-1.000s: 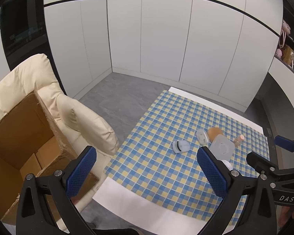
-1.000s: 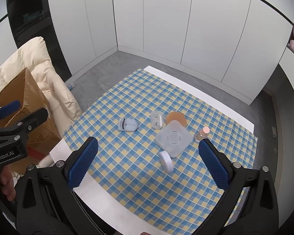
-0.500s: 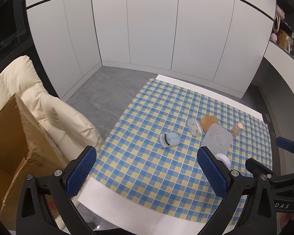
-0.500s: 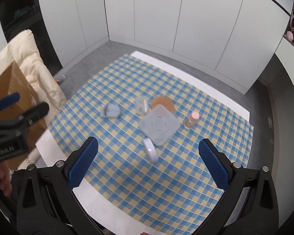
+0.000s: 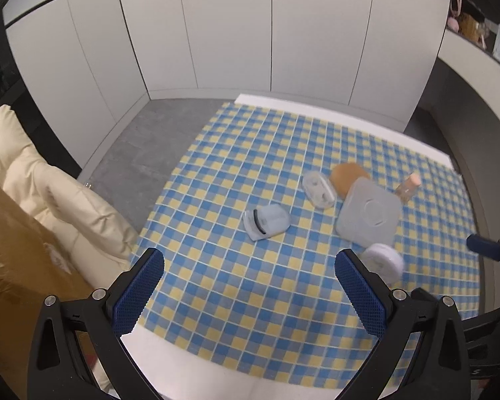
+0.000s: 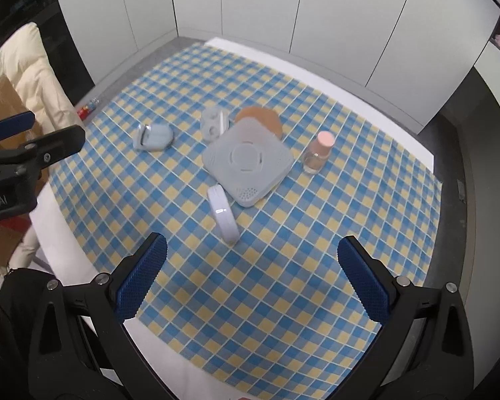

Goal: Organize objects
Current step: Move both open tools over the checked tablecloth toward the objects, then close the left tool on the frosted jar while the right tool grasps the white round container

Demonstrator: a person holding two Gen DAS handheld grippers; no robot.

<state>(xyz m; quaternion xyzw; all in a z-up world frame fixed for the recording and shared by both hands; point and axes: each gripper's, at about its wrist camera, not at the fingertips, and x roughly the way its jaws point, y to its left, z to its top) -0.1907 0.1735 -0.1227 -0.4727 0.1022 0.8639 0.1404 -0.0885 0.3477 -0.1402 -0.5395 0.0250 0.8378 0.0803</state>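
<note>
Beside the square box (image 6: 248,160), only the right view resolves a pink-capped bottle (image 6: 317,152).

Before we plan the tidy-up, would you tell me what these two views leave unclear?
- Brown disc: partly under the square case in both views.
- Cardboard box: inside unseen, cut by the left view's edge.
- Small item on the floor: too small, right view.
</note>
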